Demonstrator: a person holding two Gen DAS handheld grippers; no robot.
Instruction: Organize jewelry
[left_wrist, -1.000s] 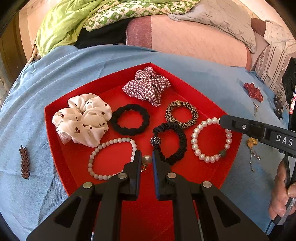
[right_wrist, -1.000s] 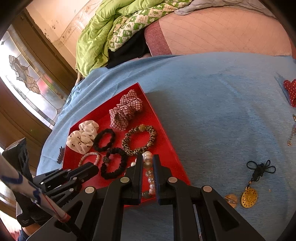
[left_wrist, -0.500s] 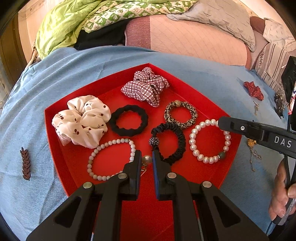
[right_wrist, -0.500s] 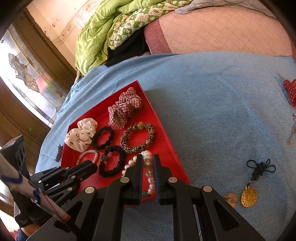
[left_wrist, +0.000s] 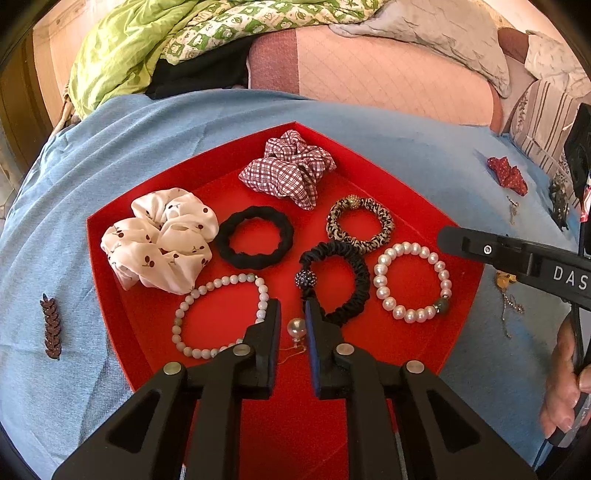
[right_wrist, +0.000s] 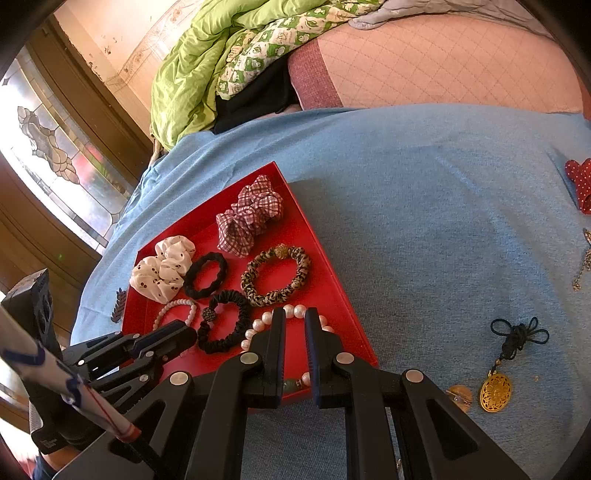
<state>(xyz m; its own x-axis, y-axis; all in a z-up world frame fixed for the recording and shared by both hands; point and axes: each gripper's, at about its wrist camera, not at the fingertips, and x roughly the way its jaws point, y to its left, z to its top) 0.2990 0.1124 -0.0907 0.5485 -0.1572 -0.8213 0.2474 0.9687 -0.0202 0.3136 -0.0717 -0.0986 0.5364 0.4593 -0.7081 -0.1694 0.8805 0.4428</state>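
Pearl earring (left_wrist: 296, 328) on red tray (left_wrist: 110, 240) floor, lower centre of left wrist view, between my left gripper (left_wrist: 291, 314) jaws. Jaws opening, pads clear of pearl; fine gold hook trails back toward gripper. Right gripper (right_wrist: 295, 325) closed on nothing, over pearl bracelet (right_wrist: 258, 326) at tray's near corner. Left nearer the earring.

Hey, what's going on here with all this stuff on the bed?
A person is sorting jewelry into a red tray on a blue cloth. The left gripper is opening over a pearl drop earring, releasing it beside the pale bead bracelet. The right gripper hovers shut above the white pearl bracelet.
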